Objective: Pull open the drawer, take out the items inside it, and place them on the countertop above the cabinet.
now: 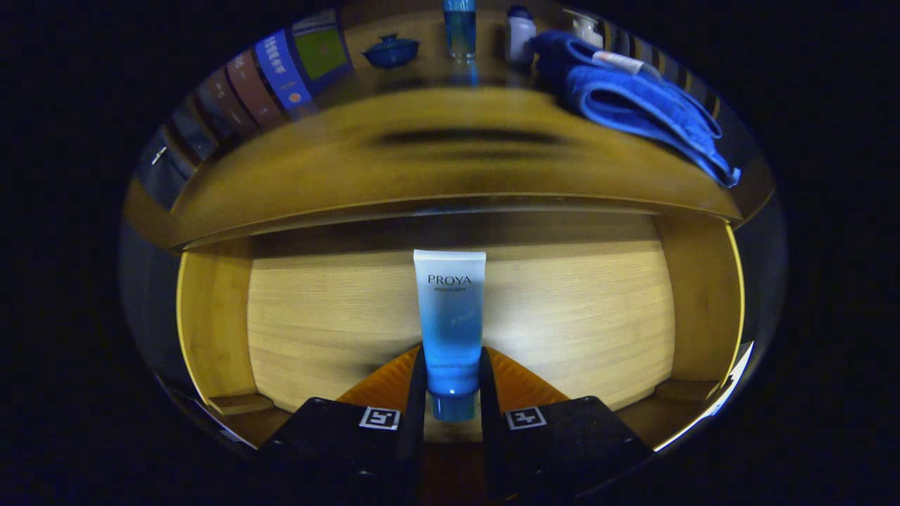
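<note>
The wooden drawer (316, 323) stands pulled open below the countertop (422, 169). A white-to-blue squeeze tube (450, 316) lies on the drawer's floor, cap end toward me. My gripper (451, 383) is down in the drawer with both fingers pressed against the tube's lower end, one on each side. The tube's cap sits between the fingers, and its flat white end points to the drawer's back under the countertop's front edge.
On the countertop lie a folded blue towel (633, 98) at the right, a blue lidded bowl (391, 50), a blue bottle (460, 28), a white bottle (520, 35) and a pump bottle (585, 27). Several books (281, 70) stand at the left. Drawer side walls (211, 330) flank the tube.
</note>
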